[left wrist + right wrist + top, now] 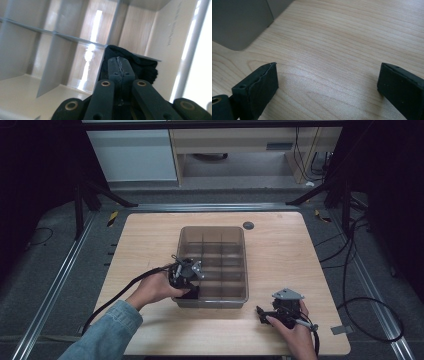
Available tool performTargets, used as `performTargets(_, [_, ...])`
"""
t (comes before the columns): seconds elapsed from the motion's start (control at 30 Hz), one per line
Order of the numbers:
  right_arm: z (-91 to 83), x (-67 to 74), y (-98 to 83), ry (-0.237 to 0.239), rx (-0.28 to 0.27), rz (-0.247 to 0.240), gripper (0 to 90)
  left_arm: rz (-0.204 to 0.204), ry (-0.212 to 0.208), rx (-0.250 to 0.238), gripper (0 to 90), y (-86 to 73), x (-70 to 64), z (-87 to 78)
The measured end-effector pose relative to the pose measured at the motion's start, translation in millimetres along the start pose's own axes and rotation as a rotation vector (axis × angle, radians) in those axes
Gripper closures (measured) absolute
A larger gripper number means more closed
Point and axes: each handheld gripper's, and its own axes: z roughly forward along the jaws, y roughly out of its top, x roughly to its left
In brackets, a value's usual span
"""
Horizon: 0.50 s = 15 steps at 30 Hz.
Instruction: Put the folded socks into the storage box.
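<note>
Item, left: my left tool (pixel 192 287), clenched, tips pressed against a dark folded cloth (pixel 146 68) in the near-left compartment of the divided bin (pixel 245 270); the cloth looks soft, light, limp, best pinched at a bunched fold, not a loose edge. Item, right: my right tool (pixel 327 85), released, jaws wide over the bare tabletop (pixel 342 37).

Denim sleeve; black claw (pixel 187 287) with brass-ringed screws, black cable.

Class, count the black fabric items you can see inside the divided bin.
1: a black fabric item sits in the near-left compartment of the divided bin, just past the left gripper, whose fingers are shut. Others may be hidden.
</note>
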Motion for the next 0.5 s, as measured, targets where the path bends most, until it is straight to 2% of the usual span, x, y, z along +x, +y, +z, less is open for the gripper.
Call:
performTargets(0.13, [0.0,0.0,0.0,0.000,0.000,0.000,3.6,0.018,0.028,0.038,89.7,0.5,-1.9,6.4])
performTargets(0.3, [0.1,0.1,0.0,-0.001,0.000,0.001,3.7,0.033,0.031,0.081,89.8,2.3,-3.8,16.4])
performTargets(0.5, [0.0,0.1,0.0,0.000,0.000,0.000,3.6,0.032,0.018,0.081,89.7,1.7,-3.0,19.0])
